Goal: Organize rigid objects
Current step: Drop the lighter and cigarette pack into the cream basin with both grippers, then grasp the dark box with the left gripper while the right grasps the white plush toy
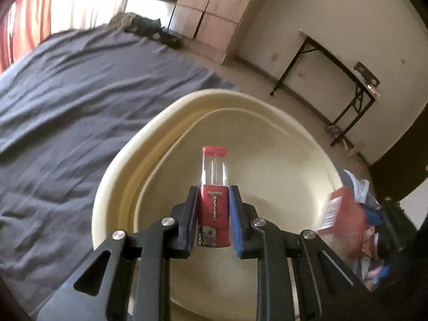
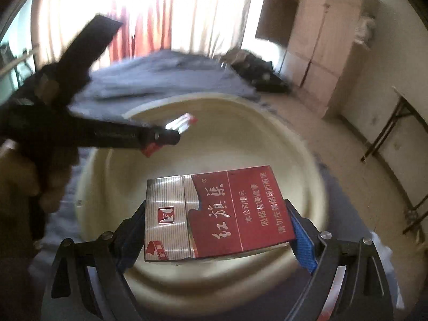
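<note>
The lower end of the red lighter (image 1: 214,211) is hidden between the left gripper (image 1: 214,214) pads. At the right edge of the left wrist view, the cigarette pack (image 1: 345,219) is smeared, its print unreadable. The cream basin (image 2: 240,144) near rim is cut off behind the linkage at the bottom. In the right wrist view, the hand (image 2: 18,176) at left is a blur.

1. The left gripper (image 1: 213,214) clamps a red lighter (image 1: 214,200) with a clear top, held upright between its pads.
2. Directly beneath and ahead lies a cream basin (image 1: 267,139).
3. To the gripper's left spreads a grey bedsheet (image 1: 80,107).
4. At its right, blurred, a red carton (image 1: 345,219).
</note>
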Action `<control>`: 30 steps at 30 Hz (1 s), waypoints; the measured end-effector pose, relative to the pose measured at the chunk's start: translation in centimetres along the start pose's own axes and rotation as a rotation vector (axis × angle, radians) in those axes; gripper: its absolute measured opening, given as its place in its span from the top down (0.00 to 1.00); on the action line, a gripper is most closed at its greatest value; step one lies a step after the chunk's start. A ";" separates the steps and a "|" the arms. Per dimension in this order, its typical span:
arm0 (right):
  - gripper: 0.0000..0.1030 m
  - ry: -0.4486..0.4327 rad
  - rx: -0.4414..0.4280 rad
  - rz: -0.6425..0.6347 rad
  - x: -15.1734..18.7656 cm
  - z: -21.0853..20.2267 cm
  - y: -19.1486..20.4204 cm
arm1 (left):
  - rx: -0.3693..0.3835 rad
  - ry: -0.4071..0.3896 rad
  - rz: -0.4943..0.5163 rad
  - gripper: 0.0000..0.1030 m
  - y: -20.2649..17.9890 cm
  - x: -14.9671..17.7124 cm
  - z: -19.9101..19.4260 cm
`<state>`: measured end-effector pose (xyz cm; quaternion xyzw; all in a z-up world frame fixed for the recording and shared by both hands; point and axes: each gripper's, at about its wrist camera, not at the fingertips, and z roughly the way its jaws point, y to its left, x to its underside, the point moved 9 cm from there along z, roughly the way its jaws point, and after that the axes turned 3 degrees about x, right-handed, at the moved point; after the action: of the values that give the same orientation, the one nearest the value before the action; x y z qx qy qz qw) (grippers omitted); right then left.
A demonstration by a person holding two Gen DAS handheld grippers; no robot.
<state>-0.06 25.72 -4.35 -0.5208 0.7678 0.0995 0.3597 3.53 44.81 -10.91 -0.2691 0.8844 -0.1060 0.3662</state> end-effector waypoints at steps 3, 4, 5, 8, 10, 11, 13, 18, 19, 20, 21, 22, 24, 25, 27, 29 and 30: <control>0.11 0.059 -0.003 -0.029 0.0 2.4 1.1 | -0.014 0.031 0.008 0.77 0.2 0.4 1.3; 0.11 0.069 -0.002 -0.034 0.0 3.0 1.1 | -0.027 0.035 0.009 0.77 0.4 0.7 1.4; 0.11 0.083 0.004 -0.041 0.2 3.6 1.2 | -0.035 0.037 0.021 0.77 0.4 0.9 1.4; 0.11 0.120 0.000 -0.044 1.0 5.0 1.8 | -0.027 0.039 0.011 0.76 0.4 0.7 1.3; 0.09 0.124 0.003 -0.044 0.4 5.1 1.6 | -0.049 0.039 0.026 0.75 0.5 0.6 1.3; 0.09 0.133 0.007 -0.041 0.3 5.1 1.5 | -0.060 0.038 0.028 0.67 0.4 0.5 1.4; 0.06 0.134 0.021 -0.034 0.5 4.6 1.0 | -0.060 0.043 0.030 0.48 0.0 0.6 1.3; 0.01 -0.013 0.030 0.055 0.4 -2.7 0.2 | -0.032 -0.063 0.085 0.07 -3.1 -0.8 -2.2; 0.01 -0.032 0.034 0.070 1.2 -4.4 -0.4 | -0.027 -0.075 0.095 0.04 -3.7 -1.0 -2.7; 0.01 -0.057 0.049 0.091 2.1 -6.4 -1.5 | -0.007 -0.077 0.102 0.00 -4.8 -1.0 -3.4; 0.00 -0.079 0.074 0.116 3.5 -8.7 -3.0 | 0.028 -0.078 0.112 0.00 -6.2 -0.9 -4.0; 0.00 -0.088 0.105 0.153 5.6 -11.4 -5.3 | 0.055 -0.077 0.124 0.00 -7.4 -0.8 -4.2; 0.00 -0.092 0.176 0.236 9.5 -15.9 -9.6 | 0.116 -0.061 0.178 0.00 -11.4 0.1 -4.8; 0.00 -0.084 0.224 0.296 12.2 -18.4 -12.5 | 0.144 -0.053 0.209 0.00 -13.7 0.8 -4.9; 0.00 -0.070 0.319 0.406 17.3 -22.6 -17.7 | 0.204 -0.031 0.276 0.00 -18.3 2.5 -4.7; 0.00 -0.055 0.460 0.512 23.4 -27.3 -22.7 | 0.240 -0.001 0.343 0.00 -22.9 5.1 -4.0; 0.00 -0.050 0.511 0.550 25.7 -28.9 -24.3 | 0.235 0.016 0.380 0.00 -24.8 6.3 -3.5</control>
<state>2.98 -18.88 5.06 -0.1863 0.8699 0.0103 0.4566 7.27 20.68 -2.64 -0.0523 0.9037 -0.1397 0.4013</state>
